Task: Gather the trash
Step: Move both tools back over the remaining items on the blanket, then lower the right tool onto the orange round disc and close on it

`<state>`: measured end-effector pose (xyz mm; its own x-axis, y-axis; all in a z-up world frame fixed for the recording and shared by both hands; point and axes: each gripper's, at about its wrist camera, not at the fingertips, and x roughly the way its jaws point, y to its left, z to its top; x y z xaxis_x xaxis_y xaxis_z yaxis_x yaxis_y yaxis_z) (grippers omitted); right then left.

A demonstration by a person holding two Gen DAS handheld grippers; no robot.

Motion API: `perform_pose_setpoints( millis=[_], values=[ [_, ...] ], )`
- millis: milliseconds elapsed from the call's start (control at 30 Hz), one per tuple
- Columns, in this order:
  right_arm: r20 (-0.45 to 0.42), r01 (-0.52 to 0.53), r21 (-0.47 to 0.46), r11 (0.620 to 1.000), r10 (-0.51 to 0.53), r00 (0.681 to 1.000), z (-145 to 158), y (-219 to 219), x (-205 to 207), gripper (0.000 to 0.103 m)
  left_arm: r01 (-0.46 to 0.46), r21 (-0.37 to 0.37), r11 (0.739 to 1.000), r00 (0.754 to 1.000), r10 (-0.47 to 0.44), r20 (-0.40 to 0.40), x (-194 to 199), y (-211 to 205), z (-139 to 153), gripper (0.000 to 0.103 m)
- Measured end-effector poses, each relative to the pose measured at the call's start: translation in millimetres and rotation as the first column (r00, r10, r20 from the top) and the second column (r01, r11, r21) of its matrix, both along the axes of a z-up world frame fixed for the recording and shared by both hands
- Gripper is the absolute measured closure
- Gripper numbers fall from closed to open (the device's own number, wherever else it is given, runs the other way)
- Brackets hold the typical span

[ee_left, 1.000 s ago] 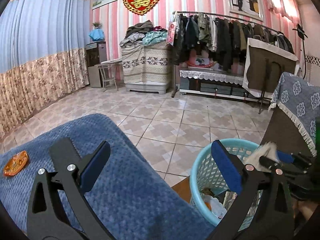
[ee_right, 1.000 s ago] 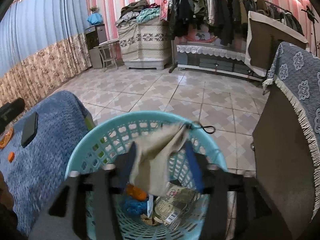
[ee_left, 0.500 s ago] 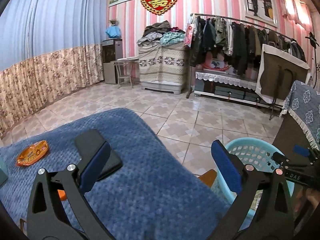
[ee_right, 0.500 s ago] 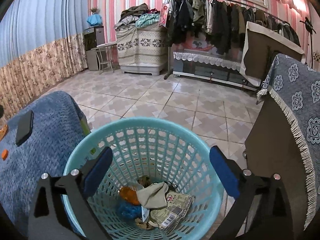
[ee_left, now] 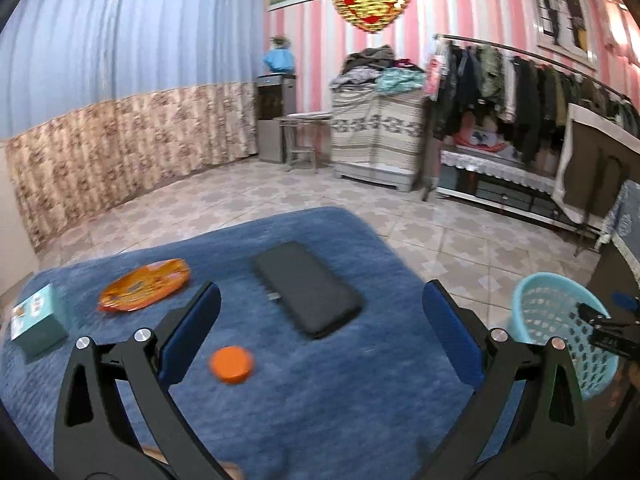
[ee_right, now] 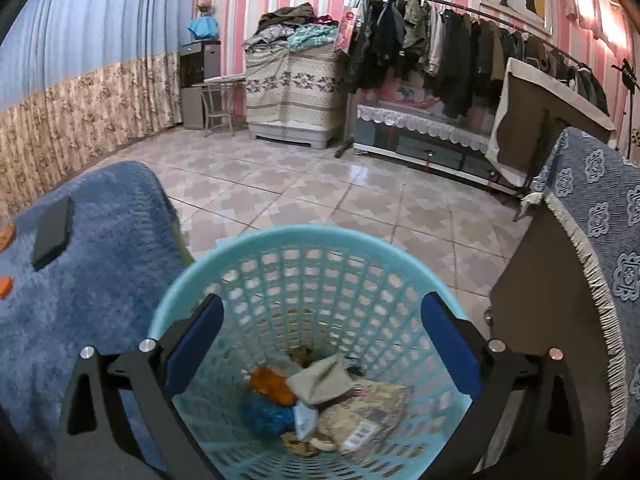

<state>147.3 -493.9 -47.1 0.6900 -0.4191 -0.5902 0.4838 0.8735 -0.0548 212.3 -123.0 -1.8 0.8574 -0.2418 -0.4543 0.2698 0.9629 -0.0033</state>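
1. One turquoise lattice basket fills the lower middle of the right wrist view; it stands on the tiled floor, between the blue blanket at 9 o'clock and a brown cabinet at 3 o'clock.
2. Trash lies at its bottom: a beige cloth wad in the middle, an orange wrapper touching it at 9 o'clock, a crumpled blue bag at 7 o'clock, and printed packets (one shows a barcode) at 4 o'clock.
3. The right gripper hangs over the basket mouth, jaws spread wide, nothing between the pads.
4. The left gripper is over the blanket, jaws wide apart and empty.
5. On the blanket, an orange cap lies just inside the left pad, near 7 o'clock of a black phone.
6. An orange foil wrapper lies at 10 o'clock of the cap, and a small teal box sits at the left edge.
7. The basket shows at 3 o'clock, well apart from the cap.
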Motion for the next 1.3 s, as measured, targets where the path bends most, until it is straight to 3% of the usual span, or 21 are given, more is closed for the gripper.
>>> perform_pose_setpoints(
  millis=[200, 367, 533, 633, 833, 1000, 1233, 1300],
  values=[
    [-0.013, -0.114, -0.002, 0.993, 0.114, 0.993, 3, 48, 21, 0.004, -0.137, 0.016, 0.99, 0.99, 0.137, -0.035, -1, 81, -12, 0.005],
    [0.005, -0.229, 0.033, 0.973, 0.229, 0.974, 3, 98, 41, 0.004, -0.257, 0.053, 0.965, 0.963, 0.26, -0.065, 0, 147, -29, 0.005],
    [-0.007, -0.35, 0.003, 0.937, 0.35, 0.937, -1, 165, 71, 0.004, -0.334, 0.043, 0.942, 0.937, 0.337, -0.093, 3, 200, -37, 0.005],
    [0.004, -0.449, 0.005, 0.894, 0.448, 0.894, -1, 208, 90, 0.004, -0.37, 0.049, 0.928, 0.924, 0.373, -0.088, 5, 223, -39, 0.005],
    [-0.061, -0.613, 0.009, 0.79, 0.612, 0.789, -13, 286, 134, 0.004, -0.406, 0.035, 0.913, 0.907, 0.408, -0.107, 16, 247, -45, 0.005],
    [-0.099, -0.667, 0.071, 0.741, 0.671, 0.735, -31, 312, 159, 0.004, -0.425, 0.036, 0.905, 0.896, 0.425, -0.127, 27, 259, -52, 0.005],
    [-0.17, -0.698, 0.017, 0.716, 0.69, 0.703, -42, 344, 172, 0.005, -0.434, 0.023, 0.9, 0.887, 0.432, -0.161, 43, 264, -62, 0.005],
    [-0.172, -0.71, 0.044, 0.703, 0.705, 0.688, -44, 342, 174, 0.014, -0.423, 0.002, 0.906, 0.892, 0.417, -0.174, 49, 264, -64, 0.005]
  ],
)
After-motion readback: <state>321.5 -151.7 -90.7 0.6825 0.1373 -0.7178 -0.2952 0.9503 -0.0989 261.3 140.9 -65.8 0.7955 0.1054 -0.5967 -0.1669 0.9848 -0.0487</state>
